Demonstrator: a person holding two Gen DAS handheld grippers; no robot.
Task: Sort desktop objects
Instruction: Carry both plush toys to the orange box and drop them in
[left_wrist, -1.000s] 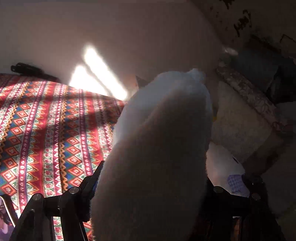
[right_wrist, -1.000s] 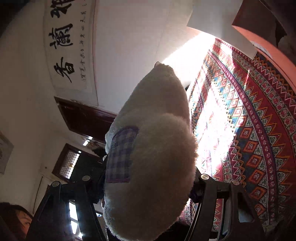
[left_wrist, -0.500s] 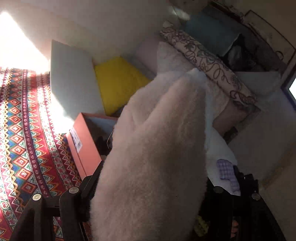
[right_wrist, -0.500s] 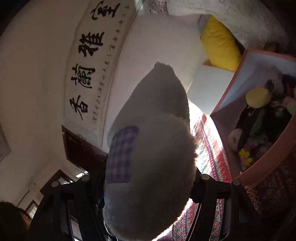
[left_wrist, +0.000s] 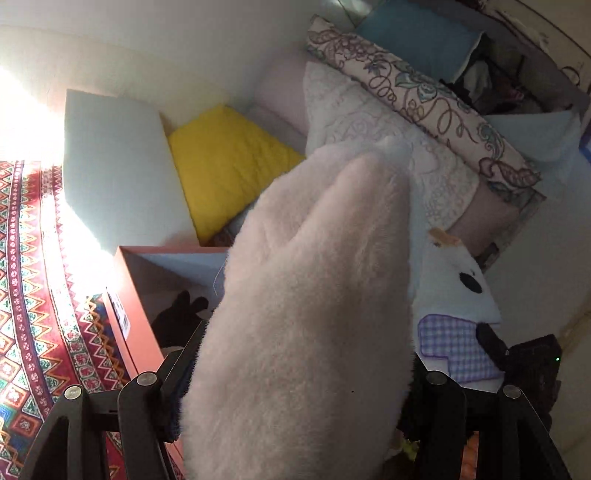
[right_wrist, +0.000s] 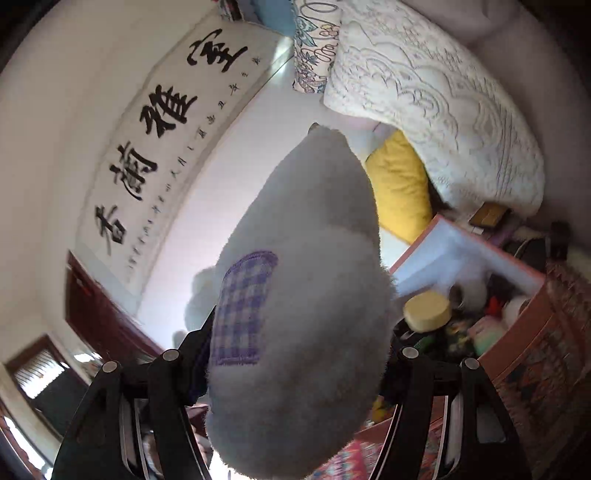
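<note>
Both grippers are clamped on one white plush toy (left_wrist: 306, 314): the left gripper (left_wrist: 299, 373) grasps a furry limb, the right gripper (right_wrist: 295, 354) the part bearing a purple checked patch (right_wrist: 240, 317). The toy is held off the ground. The orange box (right_wrist: 517, 332), at about three o'clock in the right view, seems to hold small toys, though they are blurred.

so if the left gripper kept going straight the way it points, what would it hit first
Probably the white quilted pillow past the orange box; depth is unclear. The left gripper is already closed on the white plush toy, which blocks most of the line ahead.
</note>
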